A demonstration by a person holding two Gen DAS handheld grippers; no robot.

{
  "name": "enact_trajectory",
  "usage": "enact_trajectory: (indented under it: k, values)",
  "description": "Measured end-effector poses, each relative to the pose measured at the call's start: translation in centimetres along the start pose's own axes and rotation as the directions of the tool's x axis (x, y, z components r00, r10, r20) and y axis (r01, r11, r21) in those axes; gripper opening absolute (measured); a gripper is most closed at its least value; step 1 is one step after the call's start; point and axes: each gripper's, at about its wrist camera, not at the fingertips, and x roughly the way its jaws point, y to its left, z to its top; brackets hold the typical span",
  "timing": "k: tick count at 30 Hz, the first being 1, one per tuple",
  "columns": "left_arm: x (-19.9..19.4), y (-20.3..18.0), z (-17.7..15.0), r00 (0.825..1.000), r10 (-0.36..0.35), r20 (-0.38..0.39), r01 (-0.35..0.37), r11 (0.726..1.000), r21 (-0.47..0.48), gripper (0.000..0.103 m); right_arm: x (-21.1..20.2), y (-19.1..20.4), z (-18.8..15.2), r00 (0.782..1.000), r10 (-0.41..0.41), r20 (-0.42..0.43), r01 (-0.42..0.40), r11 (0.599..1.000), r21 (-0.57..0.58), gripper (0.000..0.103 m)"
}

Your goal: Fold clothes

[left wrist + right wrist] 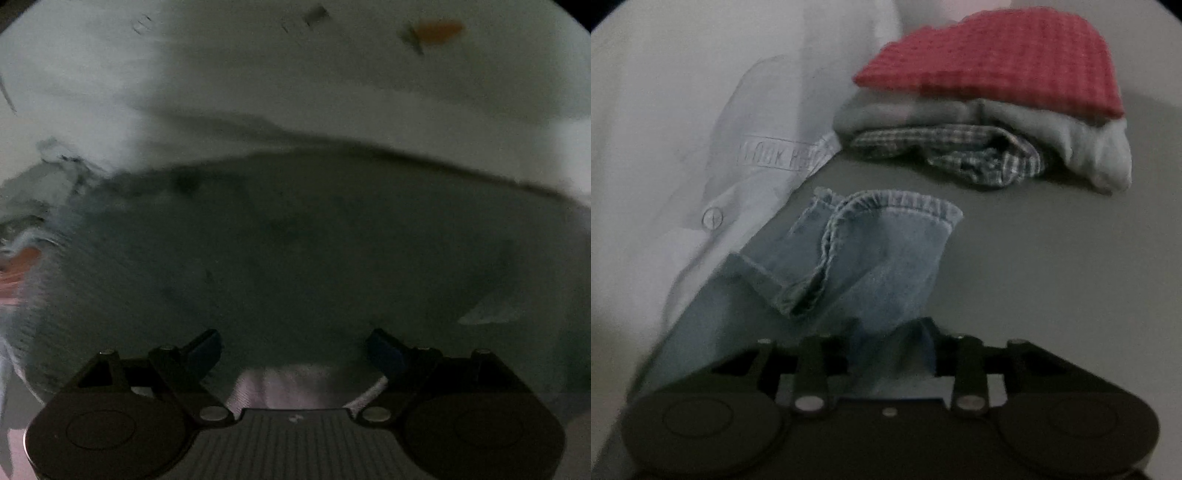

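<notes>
**A:** What do we have in the right wrist view?

**B:** We have a grey tabletop (1052, 258), plain and matt. Its bare part runs from three o'clock down towards five.

**A:** And in the left wrist view?

**B:** We see a pale surface (258, 74) across the top, from ten o'clock to two. We cannot tell what it is made of.

**A:** We spot an orange smear (439, 31) on it at one o'clock.

**B:** Yes, though it is too blurred for us to name. A thin dark streak (415, 42) touches its left end, and a small dark mark (316, 14) sits at twelve.

**A:** At nine o'clock we catch an orange-pink patch (22, 258) at the edge.

**B:** It is blurred too, so we leave it unnamed.
</notes>
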Motion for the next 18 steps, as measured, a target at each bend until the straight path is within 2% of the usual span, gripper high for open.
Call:
enact_trajectory:
  k: [1, 3, 4, 5, 6, 8, 10, 14, 17, 18]
  values:
    - [0.3, 0.0, -0.2, 1.000, 0.008, 0.000, -0.008, 1.000, -0.001, 0.091, 0.3, 0.2, 0.0, 1.000, 0.006, 0.007, -0.006, 1.000, -0.014, 0.057]
    - [0.8, 0.3, -0.4, 1.000, 0.020, 0.001, -0.020, 1.000, -0.014, 0.100, 0.9, 0.8, 0.2, 1.000, -0.007, 0.026, 0.008, 0.999, -0.051, 0.056]
    - [0.8, 0.4, -0.3, 1.000, 0.010, -0.007, -0.010, 1.000, -0.029, 0.101, 1.0, 0.8, 0.3, 0.999, -0.007, 0.035, 0.009, 0.998, -0.062, 0.041]
    - [0.9, 0.7, -0.3, 1.000, -0.006, -0.014, 0.006, 0.999, -0.042, 0.103, 1.1, 0.7, 0.5, 0.999, -0.003, 0.044, 0.006, 0.998, -0.070, 0.014]
    - [1.0, 0.9, -0.3, 1.000, -0.016, -0.014, 0.016, 0.999, -0.038, 0.103, 1.2, 0.7, 0.9, 0.999, 0.001, 0.047, 0.003, 0.997, -0.082, 0.010]
    - [1.0, 0.9, -0.2, 1.000, -0.026, -0.011, 0.026, 1.000, -0.016, 0.103, -0.1, 0.8, 1.6, 0.997, 0.008, 0.072, -0.001, 0.995, -0.100, 0.009]
    - [1.1, 1.1, 0.0, 0.999, -0.029, -0.015, 0.029, 0.999, -0.014, 0.103, -3.4, 1.9, 1.9, 0.989, 0.017, 0.148, 0.007, 0.987, -0.160, 0.009]
    - [1.4, 1.3, -0.1, 0.999, -0.038, 0.000, 0.038, 0.999, -0.005, 0.103, -3.9, 2.6, 1.3, 0.983, -0.085, 0.164, 0.128, 0.955, -0.269, 0.011]
    - [1.5, 1.6, -0.1, 0.999, -0.054, 0.005, 0.054, 0.998, 0.012, 0.103, -0.5, 1.2, 0.9, 0.982, -0.188, 0.010, 0.184, 0.948, -0.258, 0.016]
    - [1.7, 1.7, -0.1, 0.998, -0.055, 0.005, 0.055, 0.998, 0.013, 0.103, -0.7, 1.1, 0.8, 0.980, -0.197, 0.018, 0.196, 0.948, -0.252, 0.021]
